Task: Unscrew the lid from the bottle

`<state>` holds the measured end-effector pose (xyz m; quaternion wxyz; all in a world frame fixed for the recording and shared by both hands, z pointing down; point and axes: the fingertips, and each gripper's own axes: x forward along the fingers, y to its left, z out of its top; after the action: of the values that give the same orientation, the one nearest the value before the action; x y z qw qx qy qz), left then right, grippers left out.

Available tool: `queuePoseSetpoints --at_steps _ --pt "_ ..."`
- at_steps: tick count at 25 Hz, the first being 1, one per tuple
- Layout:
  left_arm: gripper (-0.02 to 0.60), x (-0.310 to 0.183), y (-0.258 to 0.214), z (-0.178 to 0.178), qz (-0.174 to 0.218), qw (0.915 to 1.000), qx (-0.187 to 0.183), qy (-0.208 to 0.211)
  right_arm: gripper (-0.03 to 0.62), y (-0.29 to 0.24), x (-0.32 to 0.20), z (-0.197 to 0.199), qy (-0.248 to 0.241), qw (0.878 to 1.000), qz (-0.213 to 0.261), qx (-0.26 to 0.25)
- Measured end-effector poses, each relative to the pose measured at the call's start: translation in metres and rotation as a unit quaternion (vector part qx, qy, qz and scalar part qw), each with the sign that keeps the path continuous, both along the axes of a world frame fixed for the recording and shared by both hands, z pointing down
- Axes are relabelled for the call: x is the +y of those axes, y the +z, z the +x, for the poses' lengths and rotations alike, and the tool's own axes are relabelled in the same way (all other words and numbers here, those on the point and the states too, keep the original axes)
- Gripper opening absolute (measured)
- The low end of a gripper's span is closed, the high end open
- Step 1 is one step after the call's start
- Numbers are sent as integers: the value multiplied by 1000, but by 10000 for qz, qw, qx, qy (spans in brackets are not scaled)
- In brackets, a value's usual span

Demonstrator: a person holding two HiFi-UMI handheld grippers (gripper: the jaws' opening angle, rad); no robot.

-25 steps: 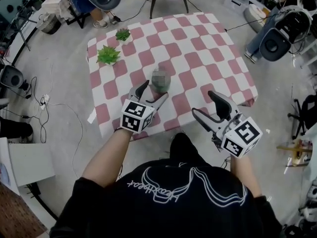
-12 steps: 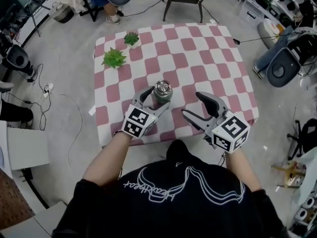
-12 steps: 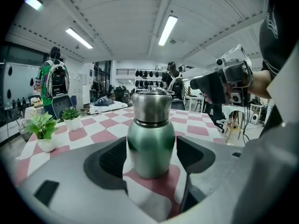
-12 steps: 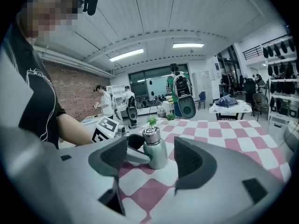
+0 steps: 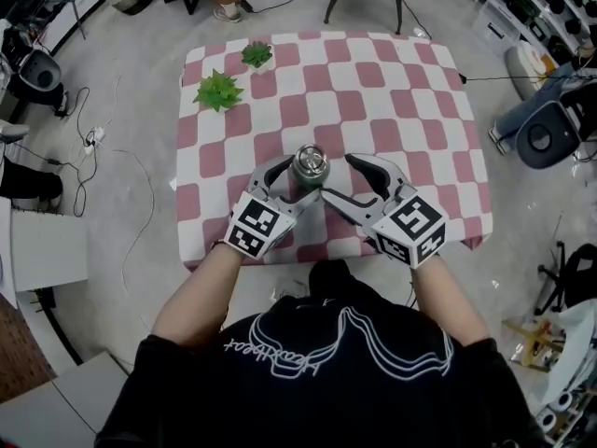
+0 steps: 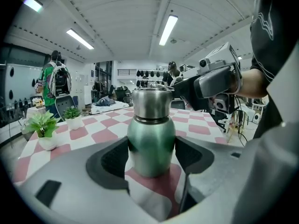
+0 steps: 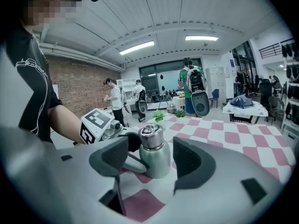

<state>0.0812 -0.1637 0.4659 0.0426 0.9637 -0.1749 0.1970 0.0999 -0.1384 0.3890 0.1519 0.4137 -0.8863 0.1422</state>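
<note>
As head view looks down, bottle (image 5: 309, 164) stands upright mid-frame on checkered table (image 5: 373, 91), left gripper (image 5: 297, 180) around it, right gripper (image 5: 338, 177) just beside.
Left gripper view: jaws just been closing, pads against green body, no gap seen.
Right gripper view: jaws just been closing, yet apart; steel lid (image 7: 150, 136) centred between, untouched.

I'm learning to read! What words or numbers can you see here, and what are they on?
"Heartbeat", it seems, in curly upside-down script: on the black shirt.
Left cube, right cube: square patterns only, no letters.
Bottle: no label shows.
Anything farther off in the room: too small to read.
</note>
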Motion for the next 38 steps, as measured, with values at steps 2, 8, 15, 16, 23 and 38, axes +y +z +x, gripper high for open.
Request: queuePoseSetpoints --at_steps 2,8,15,16,23,38 --pt "316 0 0 0 2 10000 2 -12 290 4 -6 -6 -104 9999 11 37" --pt "316 1 0 0 -16 10000 -23 -41 270 12 -21 -19 -319 9992 156 172" --pt "317 2 0 0 -36 10000 -53 -72 251 14 -29 -28 -578 9976 317 208" --pt "318 2 0 -1 -34 10000 -56 -72 242 14 -30 -29 -638 9970 362 239" --pt "318 1 0 0 -30 10000 -49 -81 238 14 -31 -30 -975 9938 487 229" --pt "318 2 0 1 -45 9999 -112 -86 239 14 -27 -32 -2653 9621 508 380"
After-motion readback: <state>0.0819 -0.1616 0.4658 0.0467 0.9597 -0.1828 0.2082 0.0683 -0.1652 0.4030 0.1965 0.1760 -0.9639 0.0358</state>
